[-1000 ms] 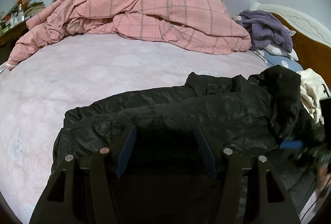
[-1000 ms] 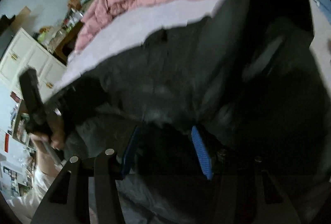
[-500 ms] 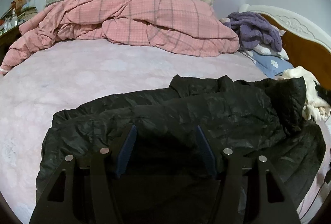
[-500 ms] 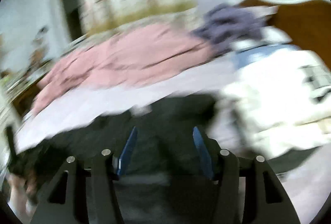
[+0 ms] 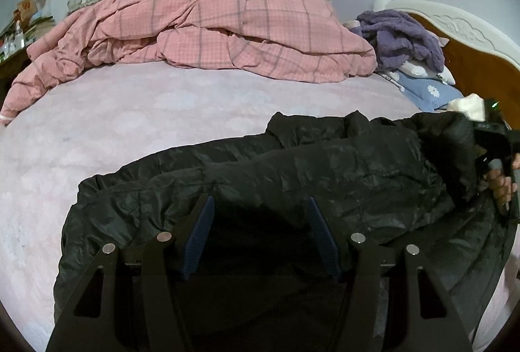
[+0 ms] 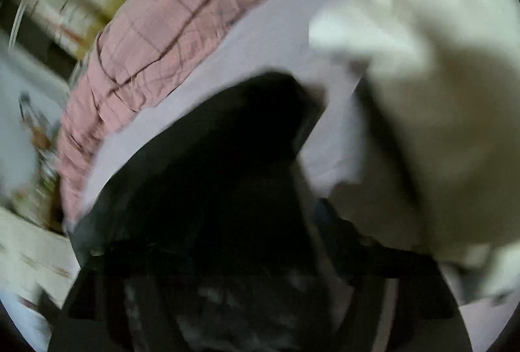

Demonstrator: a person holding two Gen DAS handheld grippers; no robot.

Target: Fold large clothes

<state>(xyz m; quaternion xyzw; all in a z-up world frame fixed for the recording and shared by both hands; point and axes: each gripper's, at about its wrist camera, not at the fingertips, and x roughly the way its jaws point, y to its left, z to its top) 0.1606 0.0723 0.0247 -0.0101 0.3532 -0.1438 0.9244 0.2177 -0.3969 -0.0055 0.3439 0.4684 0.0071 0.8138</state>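
A glossy, crinkled black puffer jacket [image 5: 325, 176] lies lengthwise across the near edge of a bed [image 5: 136, 118] covered in a soft pale-pink sheet. The left gripper [image 5: 260, 225] has its ribbed blue pads clamped on a fold of the jacket's hem. The right gripper [image 6: 260, 222], badly blurred, is opening over the jacket's dark fabric, beside a cream fleecy garment [image 6: 422, 92]; a rumpled pink checked quilt [image 5: 211, 37] is heaped behind.
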